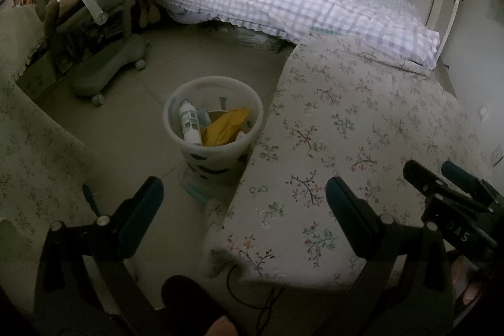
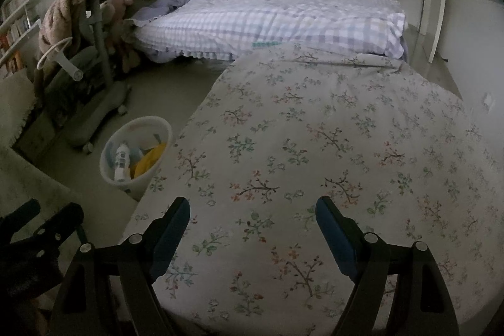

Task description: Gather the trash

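Note:
A white trash bin (image 1: 189,153) stands on the tiled floor beside the table with the floral cloth (image 1: 362,147). In it lie a white bottle (image 1: 189,123), a yellow wrapper (image 1: 225,126) and other scraps. The bin also shows in the right wrist view (image 2: 108,172), with the bottle (image 2: 121,161) and yellow wrapper (image 2: 148,161). My left gripper (image 1: 244,194) is open and empty, held above the table's near corner, short of the bin. My right gripper (image 2: 252,211) is open and empty over the floral cloth (image 2: 315,147). It also shows at the right of the left wrist view (image 1: 441,175).
A grey wheeled chair (image 1: 104,52) draped with a brown blanket stands left of the bin. A bed with a checked quilt (image 1: 283,2) lies behind. A second cloth-covered surface (image 1: 31,131) is at the left. A dark cable (image 1: 252,298) hangs under the table's edge.

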